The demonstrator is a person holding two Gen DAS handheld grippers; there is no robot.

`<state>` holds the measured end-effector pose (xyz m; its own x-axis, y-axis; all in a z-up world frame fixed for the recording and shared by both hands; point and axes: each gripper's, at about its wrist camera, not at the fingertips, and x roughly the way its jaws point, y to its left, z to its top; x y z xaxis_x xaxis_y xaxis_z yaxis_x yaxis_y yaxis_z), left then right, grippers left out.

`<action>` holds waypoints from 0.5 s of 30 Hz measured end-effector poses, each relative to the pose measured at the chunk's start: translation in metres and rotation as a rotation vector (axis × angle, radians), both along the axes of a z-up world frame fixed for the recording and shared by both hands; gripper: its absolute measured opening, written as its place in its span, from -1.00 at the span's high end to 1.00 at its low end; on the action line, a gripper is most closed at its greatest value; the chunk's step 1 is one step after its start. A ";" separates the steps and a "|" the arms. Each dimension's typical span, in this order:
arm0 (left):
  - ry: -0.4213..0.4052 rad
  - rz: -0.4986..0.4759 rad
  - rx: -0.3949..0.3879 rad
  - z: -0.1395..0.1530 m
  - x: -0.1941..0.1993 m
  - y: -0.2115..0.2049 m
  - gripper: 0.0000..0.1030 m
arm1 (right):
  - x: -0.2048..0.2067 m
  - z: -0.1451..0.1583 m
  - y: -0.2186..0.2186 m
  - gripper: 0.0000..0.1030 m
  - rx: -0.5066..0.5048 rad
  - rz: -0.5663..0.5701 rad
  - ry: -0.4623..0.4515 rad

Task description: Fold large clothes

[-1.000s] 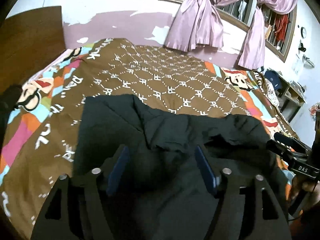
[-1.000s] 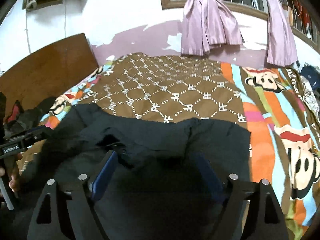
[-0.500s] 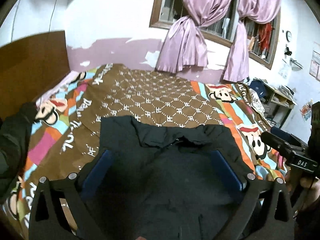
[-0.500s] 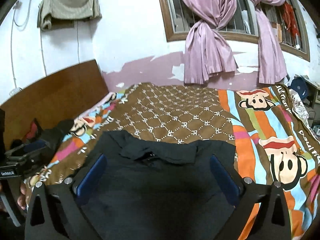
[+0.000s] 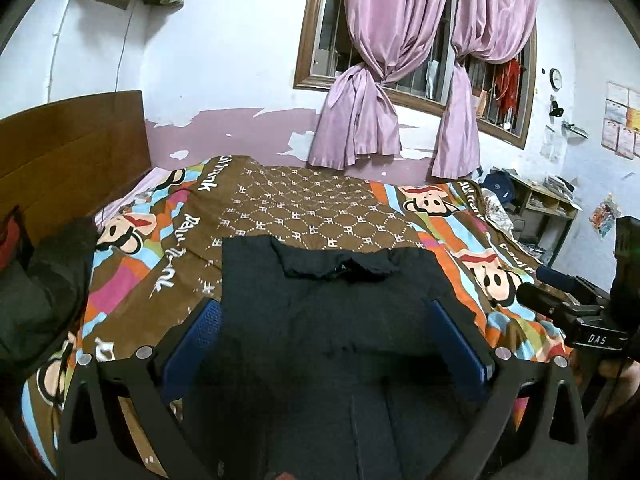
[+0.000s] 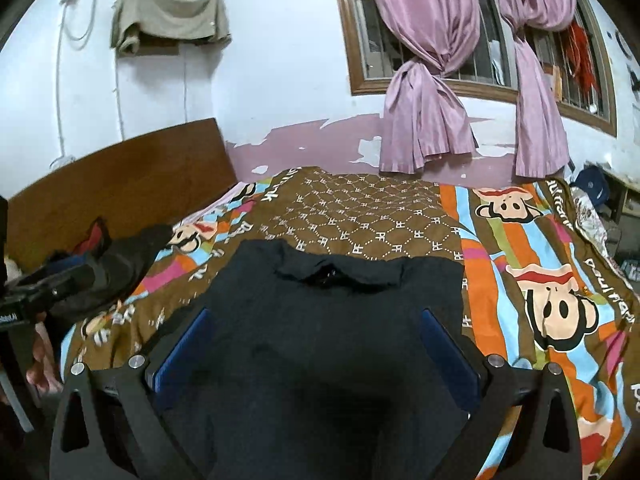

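A large black collared garment of soft matte fabric lies spread flat on the brown-centred cartoon-monkey bedspread, its collar end pointing toward the window wall. The collar is rumpled and folded down in a wavy band, with a small dark opening at its middle. The garment's far edge runs nearly straight across the bedspread's patterned brown panel, and its two side edges drop toward the cameras, so the visible part reads as a broad rectangle with few creases; in the right wrist view the same shape shows with the collar toward the curtains. The left gripper hovers over the garment's near part with its blue-padded fingers spread wide and nothing between them. The right gripper likewise stands wide apart above the cloth, empty, its blue pads flanking the garment's body. Left of the garment, a heap of dark clothing sits on the bedspread's edge, against the brown wooden headboard. Beyond the garment's collar end, knotted mauve satin curtains hang at a barred window. A khaki cloth hangs on the white wall above the headboard.
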<state>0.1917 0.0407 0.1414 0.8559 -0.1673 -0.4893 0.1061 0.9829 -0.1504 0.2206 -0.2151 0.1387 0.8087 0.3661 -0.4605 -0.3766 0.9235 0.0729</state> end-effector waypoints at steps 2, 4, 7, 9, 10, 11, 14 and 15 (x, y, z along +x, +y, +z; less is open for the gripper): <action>-0.002 -0.004 0.008 -0.011 -0.015 0.001 -0.96 | -0.015 -0.008 0.002 -1.00 -0.019 0.012 -0.005; 0.010 0.002 0.026 -0.025 -0.028 0.001 -0.96 | -0.031 -0.016 0.005 -1.00 -0.053 0.024 -0.017; 0.029 0.003 0.040 -0.045 -0.047 0.000 -0.96 | -0.050 -0.030 0.010 -1.00 -0.101 0.036 -0.020; 0.023 0.017 0.047 -0.060 -0.062 -0.002 -0.96 | -0.057 -0.038 0.010 -1.00 -0.106 0.042 -0.006; 0.011 0.030 0.046 -0.065 -0.070 -0.002 -0.96 | -0.062 -0.044 0.010 -1.00 -0.105 0.035 0.000; -0.005 0.045 0.045 -0.069 -0.078 -0.001 -0.96 | -0.068 -0.048 0.010 -1.00 -0.101 0.021 0.004; -0.067 0.091 0.049 -0.082 -0.104 0.007 -0.96 | -0.080 -0.062 0.007 -1.00 -0.084 -0.003 0.029; -0.072 0.114 0.053 -0.088 -0.112 0.008 -0.96 | -0.084 -0.067 0.006 -1.00 -0.082 -0.011 0.034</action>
